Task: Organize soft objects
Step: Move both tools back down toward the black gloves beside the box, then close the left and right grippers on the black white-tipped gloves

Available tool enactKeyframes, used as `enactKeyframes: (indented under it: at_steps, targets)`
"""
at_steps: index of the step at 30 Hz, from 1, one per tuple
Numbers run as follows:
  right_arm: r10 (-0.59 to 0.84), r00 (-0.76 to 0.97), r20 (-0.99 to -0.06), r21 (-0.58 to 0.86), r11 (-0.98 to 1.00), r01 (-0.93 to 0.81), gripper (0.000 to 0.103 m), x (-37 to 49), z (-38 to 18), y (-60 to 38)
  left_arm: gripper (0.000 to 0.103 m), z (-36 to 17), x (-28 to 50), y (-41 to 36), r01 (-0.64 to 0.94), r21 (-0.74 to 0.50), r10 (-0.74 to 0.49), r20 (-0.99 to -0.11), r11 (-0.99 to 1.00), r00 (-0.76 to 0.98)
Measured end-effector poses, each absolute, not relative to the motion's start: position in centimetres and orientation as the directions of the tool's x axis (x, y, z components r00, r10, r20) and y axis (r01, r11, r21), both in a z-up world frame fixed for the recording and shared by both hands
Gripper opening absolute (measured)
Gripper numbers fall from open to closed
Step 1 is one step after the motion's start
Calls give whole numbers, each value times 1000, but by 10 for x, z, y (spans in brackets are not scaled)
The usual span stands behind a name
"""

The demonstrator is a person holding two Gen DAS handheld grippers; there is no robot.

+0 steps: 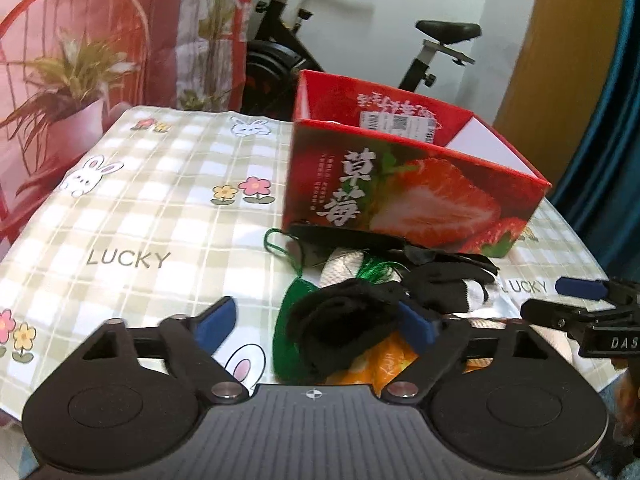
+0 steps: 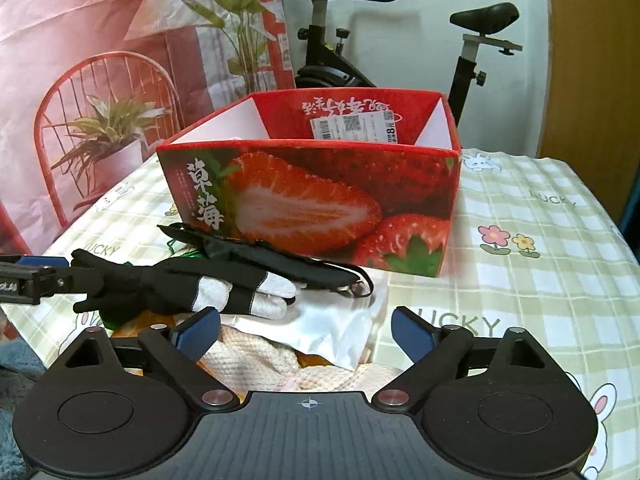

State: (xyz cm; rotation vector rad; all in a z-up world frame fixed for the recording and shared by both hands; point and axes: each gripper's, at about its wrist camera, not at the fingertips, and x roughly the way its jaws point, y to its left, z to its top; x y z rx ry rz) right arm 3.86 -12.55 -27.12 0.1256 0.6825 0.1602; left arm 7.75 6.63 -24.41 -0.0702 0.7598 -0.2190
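Note:
An open red strawberry box (image 1: 400, 196) (image 2: 312, 200) stands on the checked tablecloth. In front of it lies a pile of soft things: a black-and-white glove (image 2: 192, 288) (image 1: 444, 284), a black strap pouch (image 2: 280, 260), a green knit piece (image 1: 288, 328), a white plastic bag (image 2: 340, 324), a cream knit cloth (image 2: 256, 356) and something orange (image 1: 384, 364). My left gripper (image 1: 316, 328) is open, with a black soft item (image 1: 344, 328) between its fingers. My right gripper (image 2: 306, 330) is open above the cream cloth and bag. The left gripper shows at the right view's left edge (image 2: 36, 276).
The table carries a checked cloth (image 1: 140, 220) with rabbits, flowers and LUCKY print. An exercise bike (image 2: 400, 40) stands behind the table. A pink printed backdrop (image 2: 80, 60) hangs at the back left. A blue curtain (image 1: 608, 160) hangs at the right.

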Motion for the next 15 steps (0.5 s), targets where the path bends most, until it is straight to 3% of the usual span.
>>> enactKeyframes:
  at_steps: [6, 15]
  targets:
    - [218, 760, -613, 175, 975, -138, 81, 46, -272, -122, 52, -244, 80, 76, 159, -208, -258, -656, 965, 709]
    - [276, 761, -587, 201, 960, -193, 80, 69, -263, -111, 51, -244, 80, 64, 210, -203, -292, -649, 956, 702]
